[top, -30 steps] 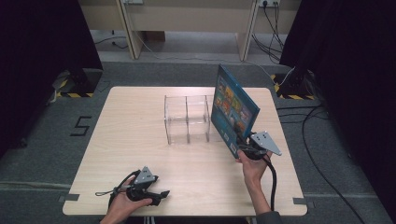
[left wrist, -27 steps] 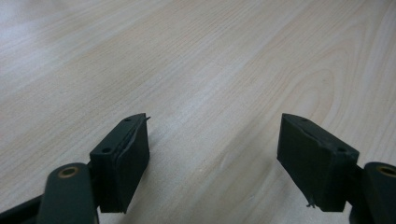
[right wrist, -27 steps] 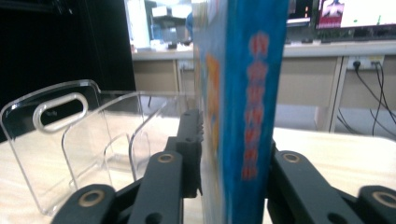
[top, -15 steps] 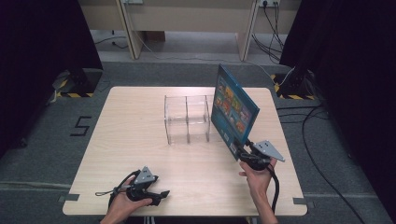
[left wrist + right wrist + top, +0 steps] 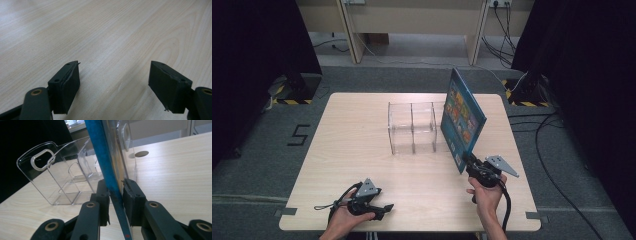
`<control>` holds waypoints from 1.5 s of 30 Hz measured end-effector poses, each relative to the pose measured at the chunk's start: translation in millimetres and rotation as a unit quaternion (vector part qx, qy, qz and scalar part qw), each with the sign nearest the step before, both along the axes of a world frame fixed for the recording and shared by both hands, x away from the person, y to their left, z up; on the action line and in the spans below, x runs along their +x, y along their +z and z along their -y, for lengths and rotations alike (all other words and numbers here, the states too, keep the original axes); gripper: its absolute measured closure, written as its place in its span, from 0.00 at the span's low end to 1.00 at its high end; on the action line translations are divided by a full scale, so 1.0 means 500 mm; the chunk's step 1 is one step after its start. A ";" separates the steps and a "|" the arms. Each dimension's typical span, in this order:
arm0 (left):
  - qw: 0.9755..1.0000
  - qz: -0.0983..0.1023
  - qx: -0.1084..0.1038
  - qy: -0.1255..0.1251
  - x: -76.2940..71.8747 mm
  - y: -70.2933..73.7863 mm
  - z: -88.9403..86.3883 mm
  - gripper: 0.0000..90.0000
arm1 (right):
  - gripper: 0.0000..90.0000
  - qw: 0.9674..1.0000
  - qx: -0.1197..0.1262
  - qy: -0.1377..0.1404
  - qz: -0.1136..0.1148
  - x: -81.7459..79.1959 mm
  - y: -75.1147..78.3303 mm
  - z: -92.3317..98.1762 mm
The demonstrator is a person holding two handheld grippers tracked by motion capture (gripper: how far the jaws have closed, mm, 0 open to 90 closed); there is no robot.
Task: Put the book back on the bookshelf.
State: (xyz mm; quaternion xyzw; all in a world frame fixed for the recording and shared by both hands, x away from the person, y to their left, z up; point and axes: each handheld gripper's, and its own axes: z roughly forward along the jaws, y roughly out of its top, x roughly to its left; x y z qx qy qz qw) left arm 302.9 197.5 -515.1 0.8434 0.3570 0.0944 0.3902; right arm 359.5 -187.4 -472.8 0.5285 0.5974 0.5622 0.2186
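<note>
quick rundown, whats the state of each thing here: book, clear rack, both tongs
book: lifted off the table, on edge and tilted, pinched at its lower corner
clear rack: upright on the table, compartments look empty
right tongs: shut on the book's edge
left tongs: open, holding nothing, low over bare wood
table: carries the rack
</note>
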 end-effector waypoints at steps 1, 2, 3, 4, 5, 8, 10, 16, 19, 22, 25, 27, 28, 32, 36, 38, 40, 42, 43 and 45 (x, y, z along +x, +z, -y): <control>1.000 0.000 0.000 0.000 0.000 0.000 0.000 0.27 | 0.83 1.000 0.000 0.000 0.000 0.000 0.000 0.000; 1.000 0.000 0.000 0.000 0.000 0.000 0.000 0.27 | 0.82 1.000 0.006 0.003 -0.004 -0.002 0.000 -0.005; 1.000 0.000 0.000 0.000 0.000 0.000 0.000 0.27 | 0.82 1.000 0.006 0.003 -0.004 -0.002 0.000 -0.005; 1.000 0.000 0.000 0.000 0.000 0.000 0.000 0.27 | 0.83 1.000 0.000 0.002 -0.002 -0.003 0.001 -0.007; 1.000 0.000 0.000 0.000 0.000 0.000 0.000 0.27 | 0.83 1.000 -0.002 0.001 -0.001 -0.003 0.001 -0.009; 1.000 0.000 0.000 0.000 0.000 0.000 0.000 0.27 | 0.82 1.000 -0.002 0.005 -0.001 -0.003 0.001 -0.010; 1.000 0.000 0.000 0.000 0.000 0.000 0.000 0.27 | 0.79 1.000 0.012 0.014 -0.003 -0.004 0.001 -0.012; 1.000 0.000 0.000 0.000 0.000 0.000 0.000 0.27 | 0.73 1.000 0.000 0.012 -0.005 -0.004 0.000 -0.016; 1.000 0.000 0.000 -0.001 0.000 0.000 0.000 0.27 | 0.68 1.000 0.000 0.012 -0.005 -0.006 0.001 -0.014; 1.000 0.000 0.000 -0.001 0.000 0.000 0.000 0.27 | 0.65 1.000 -0.009 0.011 -0.003 -0.008 0.001 -0.012; 1.000 0.001 0.002 -0.003 0.000 0.000 0.000 0.27 | 0.60 1.000 -0.014 0.012 -0.005 -0.013 0.004 -0.009; 1.000 0.001 0.004 -0.005 0.000 0.000 0.000 0.26 | 0.58 1.000 -0.015 0.013 -0.004 -0.016 0.002 -0.006; 1.000 0.002 0.005 -0.006 0.000 0.000 0.001 0.26 | 0.56 1.000 -0.015 0.014 -0.007 -0.018 0.001 -0.004; 0.999 0.016 0.024 -0.019 -0.004 -0.002 0.006 0.23 | 0.52 1.000 -0.021 0.023 -0.003 -0.024 -0.002 0.003; 0.998 0.028 0.040 -0.026 -0.007 -0.005 0.011 0.18 | 0.45 0.999 -0.032 0.027 0.003 -0.032 0.002 0.006; 0.998 0.028 0.040 -0.026 -0.007 -0.006 0.011 0.17 | 0.44 0.999 -0.038 0.024 0.005 -0.034 0.003 0.008; 0.998 0.028 0.040 -0.026 -0.007 -0.006 0.011 0.16 | 0.42 0.999 -0.041 0.024 0.008 -0.038 0.003 0.011; 0.998 0.028 0.041 -0.027 -0.007 -0.006 0.011 0.16 | 0.39 0.999 -0.038 0.020 0.006 -0.041 0.003 0.014; 0.998 0.028 0.041 -0.027 -0.007 -0.006 0.011 0.16 | 0.37 0.999 -0.036 0.020 0.009 -0.043 0.004 0.017; 0.998 0.028 0.041 -0.027 -0.008 -0.006 0.011 0.16 | 0.36 0.999 -0.033 0.022 0.010 -0.044 0.005 0.018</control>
